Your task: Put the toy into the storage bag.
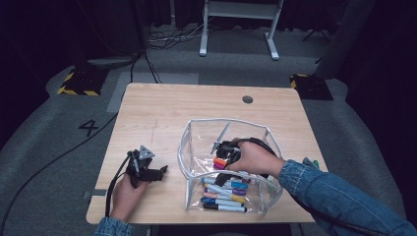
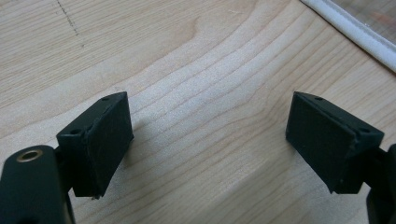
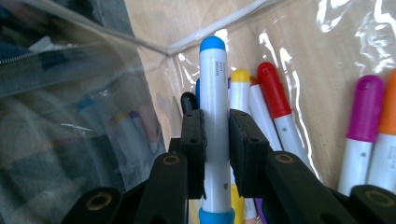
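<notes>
A clear plastic pouch with white trim stands open on the wooden table, with several markers lying in it. My right gripper is down inside the pouch, shut on a white marker with a blue cap. Beneath it lie markers with yellow, red, magenta and orange caps. My left gripper rests on the table left of the pouch. Its pads stand wide apart over bare wood, open and holding nothing.
The pouch's white rim runs past the upper right corner of the left gripper view. A grommet hole sits near the table's far edge. Cables and a white stand are on the floor beyond.
</notes>
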Motion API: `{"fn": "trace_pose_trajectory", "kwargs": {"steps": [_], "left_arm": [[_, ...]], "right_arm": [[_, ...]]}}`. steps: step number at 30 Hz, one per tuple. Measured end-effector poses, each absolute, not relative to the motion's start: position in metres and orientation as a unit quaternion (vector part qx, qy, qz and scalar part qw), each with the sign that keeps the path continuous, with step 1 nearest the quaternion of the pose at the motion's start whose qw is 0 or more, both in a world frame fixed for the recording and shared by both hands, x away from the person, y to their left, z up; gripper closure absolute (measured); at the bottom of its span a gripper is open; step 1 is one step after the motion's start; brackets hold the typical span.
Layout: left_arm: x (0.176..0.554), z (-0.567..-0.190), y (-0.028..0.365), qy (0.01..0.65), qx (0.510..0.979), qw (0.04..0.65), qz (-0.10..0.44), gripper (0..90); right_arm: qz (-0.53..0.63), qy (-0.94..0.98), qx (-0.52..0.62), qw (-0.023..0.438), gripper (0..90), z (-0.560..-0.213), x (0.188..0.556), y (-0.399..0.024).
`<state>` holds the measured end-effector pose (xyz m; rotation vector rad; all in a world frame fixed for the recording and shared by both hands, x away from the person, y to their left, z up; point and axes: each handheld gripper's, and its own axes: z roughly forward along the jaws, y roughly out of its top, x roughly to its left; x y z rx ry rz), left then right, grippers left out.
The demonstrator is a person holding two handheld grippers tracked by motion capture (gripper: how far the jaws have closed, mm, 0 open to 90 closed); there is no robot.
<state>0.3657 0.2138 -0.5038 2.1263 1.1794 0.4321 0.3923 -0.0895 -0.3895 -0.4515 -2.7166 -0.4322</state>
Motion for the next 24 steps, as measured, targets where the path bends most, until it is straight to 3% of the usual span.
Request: {"fn": "trace_pose_trajectory", "kwargs": {"steps": [16, 17, 18, 20, 22, 24], "left_arm": [[0.365, -0.504, 0.214, 0.448, 0.814, 0.33, 0.164, 14.8], [0.365, -0.504, 0.214, 0.448, 0.815, 0.33, 0.164, 14.8], [0.365, -0.504, 0.214, 0.448, 0.814, 0.33, 0.165, 14.8], [0.365, -0.504, 0.214, 0.448, 0.814, 0.33, 0.165, 14.8], [0.365, -0.504, 0.214, 0.448, 0.815, 0.33, 0.165, 14.8], [0.365, -0.504, 0.214, 0.448, 0.815, 0.33, 0.165, 14.8]], "right_arm": [[-0.082, -0.968, -0.144, 0.187, 76.5, -0.417, 0.39, -0.086], [-0.078, -0.968, -0.143, 0.192, 72.9, -0.418, 0.391, -0.087], [-0.089, -0.966, -0.15, 0.19, 62.5, -0.42, 0.39, -0.087], [-0.124, -0.968, -0.145, 0.162, 49.4, -0.419, 0.392, -0.088], [-0.146, -0.971, -0.145, 0.118, 48.3, -0.407, 0.396, -0.091], [-0.165, -0.968, -0.16, 0.103, 45.8, -0.395, 0.398, -0.093]]}}
